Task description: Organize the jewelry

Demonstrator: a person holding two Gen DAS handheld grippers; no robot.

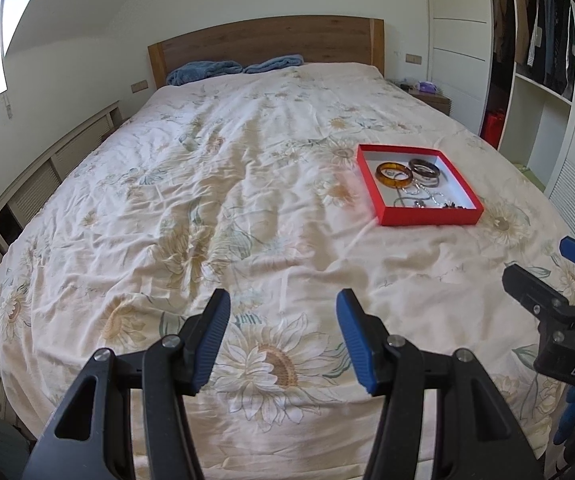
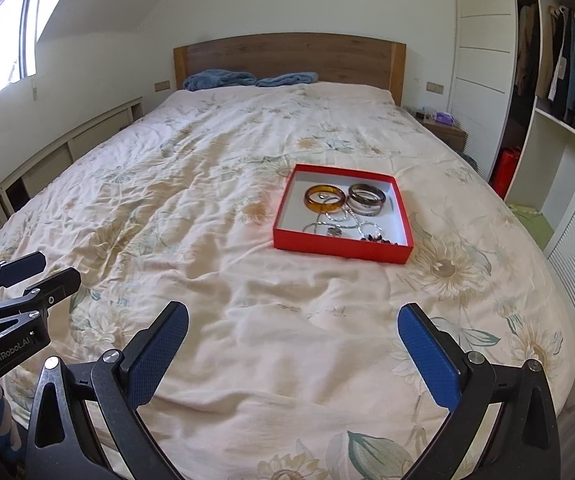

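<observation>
Both tools are held above the near end of the bed (image 2: 207,184), nothing gripped. The left gripper (image 1: 283,320) is spread moderately wide and empty; the right gripper (image 2: 293,334) is spread wider, also empty. The jewelry is already gathered in a shallow red box (image 2: 341,246) resting on the flowered bedspread, well ahead of both tools and nearer the right one. Inside, an amber bangle (image 2: 324,199) is seen lying flat beside a dark bangle (image 2: 368,196), apparently stacked on another; below them a tangle of silver chains (image 2: 341,224) and some small dark pieces (image 2: 379,239) is seen, too small to be told apart with certainty. The step in hand is judged to be an approach to the box. It would best be made by the right gripper, lowered from above onto one bangle's rim, with the jaws narrowed beforehand so the neighbour is not knocked. The box could be steadied by the left gripper, since the soft bedding may let it tip or slide.
</observation>
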